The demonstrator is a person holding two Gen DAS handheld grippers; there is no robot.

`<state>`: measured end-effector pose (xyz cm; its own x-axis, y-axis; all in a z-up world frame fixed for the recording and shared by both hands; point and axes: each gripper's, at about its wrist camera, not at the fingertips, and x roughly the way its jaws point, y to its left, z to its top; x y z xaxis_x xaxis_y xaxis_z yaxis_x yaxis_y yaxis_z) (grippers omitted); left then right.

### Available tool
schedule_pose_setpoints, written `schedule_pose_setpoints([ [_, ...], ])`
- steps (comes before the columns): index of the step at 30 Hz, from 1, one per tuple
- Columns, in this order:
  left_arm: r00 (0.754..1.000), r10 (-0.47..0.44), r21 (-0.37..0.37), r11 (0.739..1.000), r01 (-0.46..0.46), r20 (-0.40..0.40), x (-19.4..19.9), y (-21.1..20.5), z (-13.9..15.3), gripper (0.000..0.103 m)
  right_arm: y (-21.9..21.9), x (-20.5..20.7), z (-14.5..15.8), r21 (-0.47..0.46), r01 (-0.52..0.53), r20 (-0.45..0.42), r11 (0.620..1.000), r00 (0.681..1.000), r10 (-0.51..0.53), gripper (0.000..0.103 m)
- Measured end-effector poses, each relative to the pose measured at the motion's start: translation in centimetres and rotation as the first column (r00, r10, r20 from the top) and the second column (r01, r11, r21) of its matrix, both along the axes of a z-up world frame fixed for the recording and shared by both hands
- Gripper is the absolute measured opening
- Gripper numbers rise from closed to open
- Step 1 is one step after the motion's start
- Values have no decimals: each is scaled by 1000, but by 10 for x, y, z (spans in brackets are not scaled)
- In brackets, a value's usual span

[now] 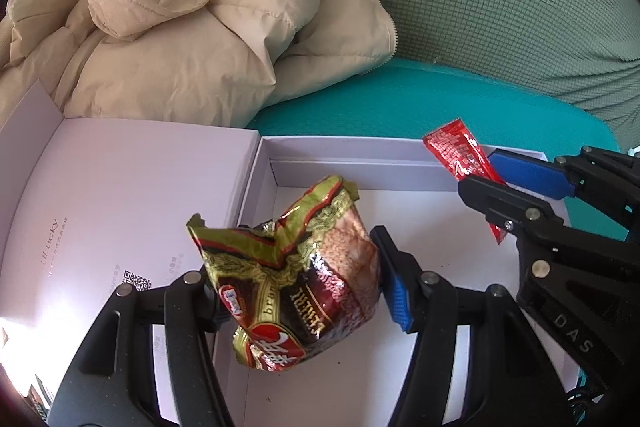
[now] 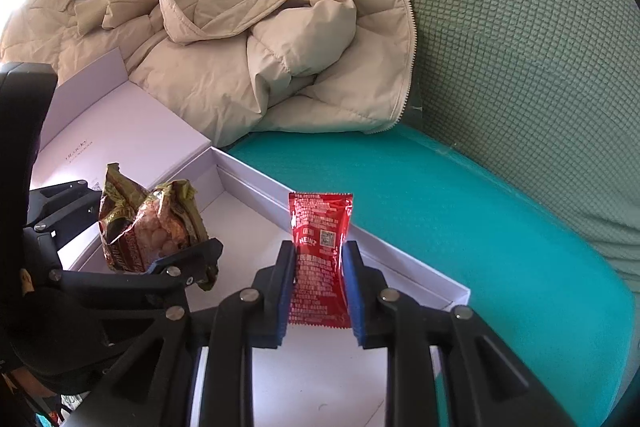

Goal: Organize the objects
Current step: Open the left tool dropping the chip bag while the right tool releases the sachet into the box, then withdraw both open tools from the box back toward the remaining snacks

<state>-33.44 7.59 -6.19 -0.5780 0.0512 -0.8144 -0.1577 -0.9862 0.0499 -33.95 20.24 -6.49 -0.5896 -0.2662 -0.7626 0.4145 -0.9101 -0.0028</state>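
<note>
My left gripper is shut on a crumpled green and brown snack bag and holds it above the open white box. My right gripper is shut on a red Heinz ketchup packet, held upright over the same box near its right wall. In the left wrist view the right gripper and the packet show at the right. In the right wrist view the left gripper and the snack bag show at the left.
The box's white lid lies open to the left. A beige puffer jacket is piled behind the box. The box rests on a teal seat cushion with a green textured backrest behind.
</note>
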Motion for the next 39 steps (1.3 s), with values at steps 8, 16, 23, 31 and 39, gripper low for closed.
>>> schedule_pose_setpoints([
  [8,999,25,32,999,-23,-40,9,-5,12,64,6,6,8,41,49,-41,998,998,-47,29],
  [16,995,23,43,999,-19,-93,16,-6,35,75,15,12,25,49,99,-60,994,994,-96,42],
  [23,991,49,57,997,-42,-128,36,-14,74,76,24,27,59,3,139,-98,990,986,-138,52],
  [31,974,83,74,995,-69,-213,63,-25,119,87,21,55,108,-17,133,-181,991,974,-134,62],
  [39,961,85,68,995,-69,-265,91,-31,150,95,15,83,142,-23,111,-228,994,967,-113,71],
])
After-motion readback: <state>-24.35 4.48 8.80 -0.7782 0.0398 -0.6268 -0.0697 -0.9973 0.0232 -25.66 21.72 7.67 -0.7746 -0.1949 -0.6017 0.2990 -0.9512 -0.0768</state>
